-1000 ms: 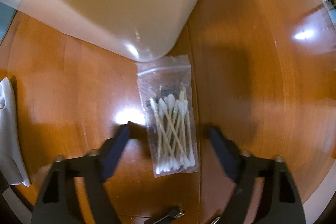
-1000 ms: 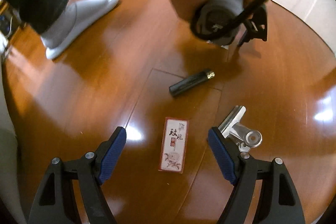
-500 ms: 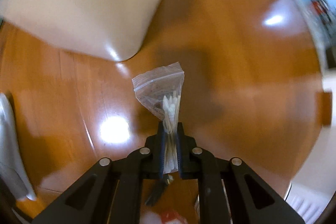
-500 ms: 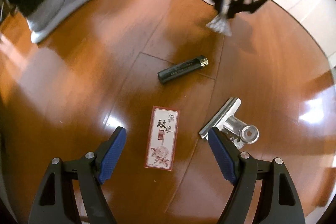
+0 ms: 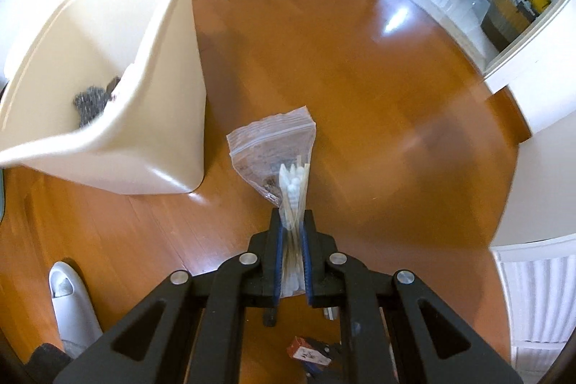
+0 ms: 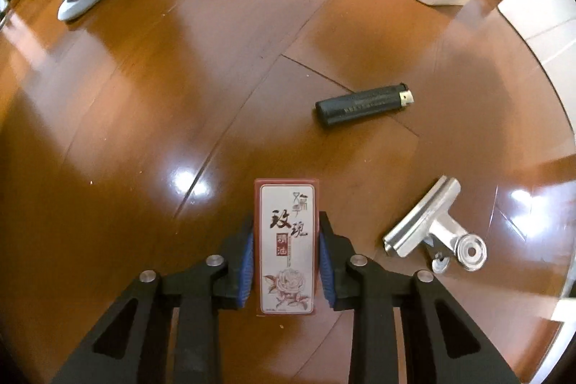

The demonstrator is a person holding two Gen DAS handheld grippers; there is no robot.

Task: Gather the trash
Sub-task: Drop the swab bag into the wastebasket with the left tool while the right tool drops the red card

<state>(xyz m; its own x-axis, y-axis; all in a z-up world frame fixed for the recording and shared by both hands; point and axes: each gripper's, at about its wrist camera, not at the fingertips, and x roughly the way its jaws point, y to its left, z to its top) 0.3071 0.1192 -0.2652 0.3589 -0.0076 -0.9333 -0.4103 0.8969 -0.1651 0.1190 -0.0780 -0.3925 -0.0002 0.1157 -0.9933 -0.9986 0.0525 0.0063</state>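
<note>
and the left gripper (image 5: 291,254) is clamped tight on the bag of cotton swabs (image 5: 279,153), now lifted off the floor, cream bin (image 5: 108,67) waiting at ten o'clock. right gripper (image 6: 286,258) closing round the rose-print packet (image 6: 286,247), pads at its edges. lighter (image 6: 363,105) and metal clip (image 6: 432,227) still lie uncollected.
</note>
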